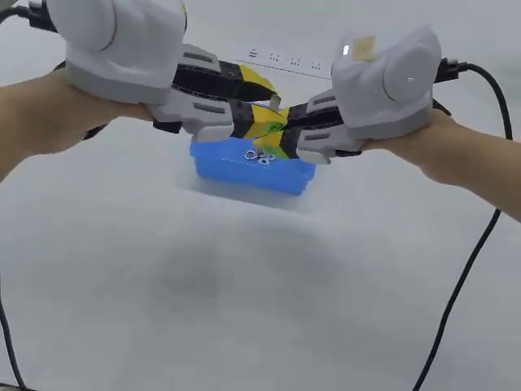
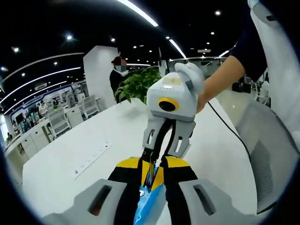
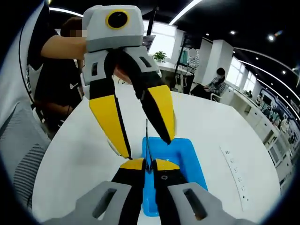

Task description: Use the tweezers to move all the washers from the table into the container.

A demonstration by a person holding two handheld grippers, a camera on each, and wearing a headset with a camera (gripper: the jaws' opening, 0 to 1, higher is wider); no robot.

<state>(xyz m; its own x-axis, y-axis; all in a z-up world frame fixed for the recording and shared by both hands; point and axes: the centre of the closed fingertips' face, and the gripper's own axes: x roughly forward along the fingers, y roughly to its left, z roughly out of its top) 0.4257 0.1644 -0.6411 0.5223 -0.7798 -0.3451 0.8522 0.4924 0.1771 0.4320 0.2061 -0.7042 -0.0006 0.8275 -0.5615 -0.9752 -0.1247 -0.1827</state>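
Observation:
Over the blue container (image 1: 244, 173) my two grippers meet tip to tip. Several metal washers (image 1: 260, 156) lie inside the container. My right gripper (image 3: 147, 164) is shut on the thin tweezers (image 3: 146, 138), which rise straight up from its yellow tips above the container (image 3: 180, 159). My left gripper (image 3: 145, 145) faces it with its yellow fingers (image 3: 110, 117) spread, the tweezers standing between them. In the left gripper view my own jaws (image 2: 151, 171) flank the right gripper's (image 2: 153, 161) closed black tips. From the head view the left gripper (image 1: 275, 110) comes from the left and the right gripper (image 1: 285, 134) from the right.
A white power strip (image 1: 281, 61) lies behind the container on the white table (image 1: 244, 285). A black cable (image 1: 464, 269) trails down the right side from the right gripper. A grey chair (image 2: 267, 159), a plant (image 2: 138, 84) and people stand around the table.

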